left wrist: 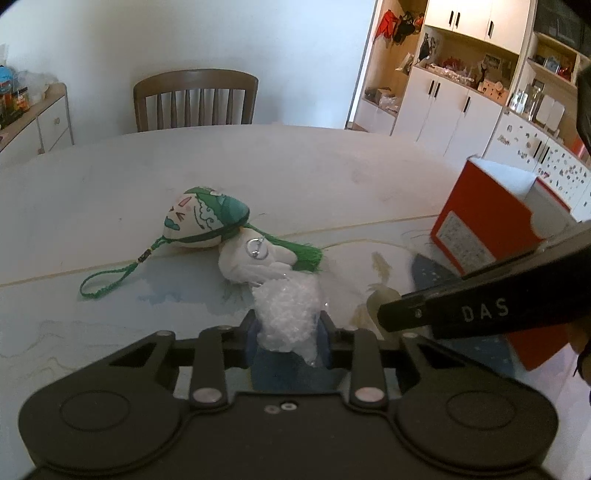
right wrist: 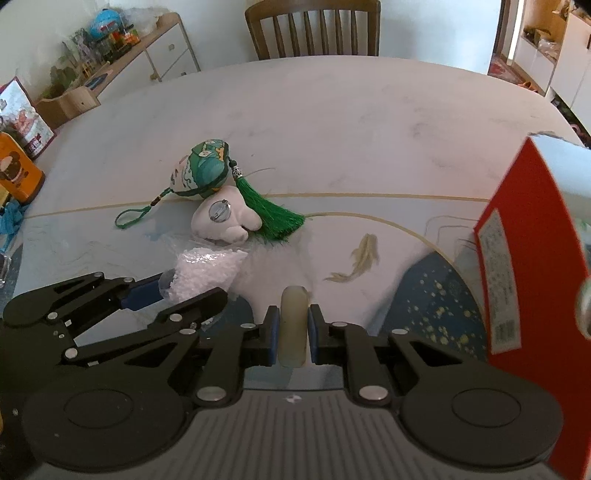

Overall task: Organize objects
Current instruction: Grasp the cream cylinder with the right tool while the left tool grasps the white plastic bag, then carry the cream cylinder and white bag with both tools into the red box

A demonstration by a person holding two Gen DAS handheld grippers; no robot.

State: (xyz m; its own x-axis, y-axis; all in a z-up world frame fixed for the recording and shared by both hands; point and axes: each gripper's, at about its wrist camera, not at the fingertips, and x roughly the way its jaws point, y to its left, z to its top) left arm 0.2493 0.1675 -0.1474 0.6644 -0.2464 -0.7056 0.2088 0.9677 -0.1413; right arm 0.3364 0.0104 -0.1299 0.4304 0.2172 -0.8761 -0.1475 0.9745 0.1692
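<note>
Two tongs low over desk (right wrist: pixel 332 110). Left tongs (left wrist: pixel 286 332) pinched on clear bag (left wrist: pixel 288 310) of white granules; right tongs (right wrist: pixel 291 328) clamped on pale, rounded-tip cylinder (right wrist: pixel 293 325). Beyond: white plush (right wrist: pixel 221 218) touching green-and-cream tasselled pouch (right wrist: pixel 203 166). Red box (left wrist: pixel 484 218) open at right, contents not discernible.

Sachet (right wrist: pixel 202 167) touching plush (right wrist: pixel 225 218) mid-table (right wrist: pixel 332 110), bead bag (right wrist: pixel 207 273) in front, box (right wrist: pixel 517 258) right, chair (right wrist: pixel 314 27) behind

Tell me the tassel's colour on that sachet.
Green; the tassel shows best in the right wrist view.
</note>
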